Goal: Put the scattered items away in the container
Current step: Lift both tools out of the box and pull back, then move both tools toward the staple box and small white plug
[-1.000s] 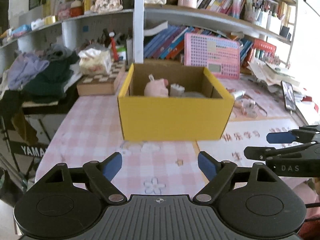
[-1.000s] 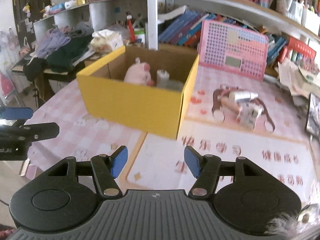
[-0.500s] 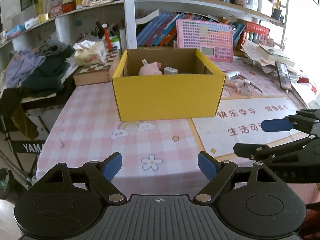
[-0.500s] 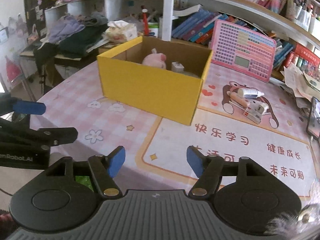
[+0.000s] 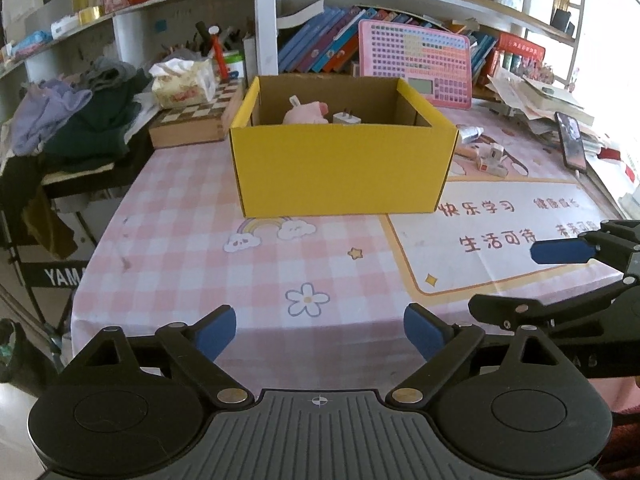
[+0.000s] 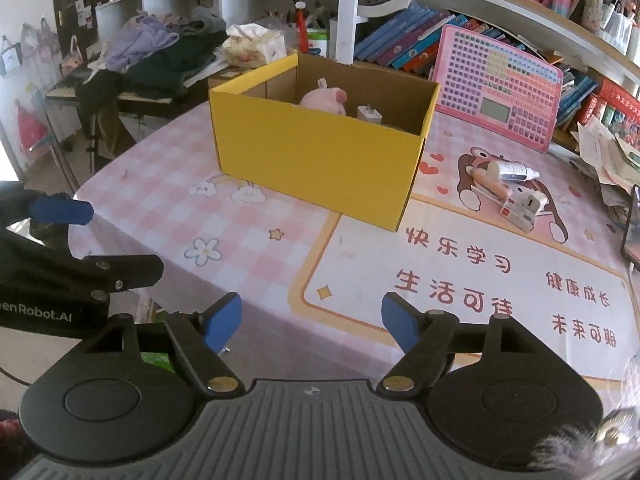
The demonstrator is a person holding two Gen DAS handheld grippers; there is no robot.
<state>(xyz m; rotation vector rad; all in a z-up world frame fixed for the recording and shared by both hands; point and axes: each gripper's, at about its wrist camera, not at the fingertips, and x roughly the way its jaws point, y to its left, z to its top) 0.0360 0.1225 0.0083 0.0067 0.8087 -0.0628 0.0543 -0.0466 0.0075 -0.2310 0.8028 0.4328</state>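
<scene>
**Both Grippers Empty Over the Table Edge, Jaws Opening**

The left gripper (image 5: pixel 320 330) hangs over the near edge of the table (image 5: pixel 192 232). Its jaws are opening, with nothing between the blue pads. The right gripper (image 6: pixel 312 322) sits beside it at the same edge. Its jaws are likewise opening and hold nothing. Each gripper appears in the other's view, at the side nearest its neighbour.

Ahead of both grippers, past a stretch of pink checked tablecloth, stands the yellow box (image 5: pixel 340 172), open at the top. Inside it, toward the far wall, lie a pink plush toy (image 5: pixel 306 114) and a white plug adapter (image 5: pixel 347 118), side by side.

Ahead and to the right of the right gripper, beyond the box's right end, three items lie close together on the cloth: a white tube (image 6: pixel 512 170), a tan stick (image 6: pixel 491 186) and a white charger (image 6: pixel 524 209). Farther right, a phone (image 5: pixel 572 142) lies near the table's edge.
</scene>
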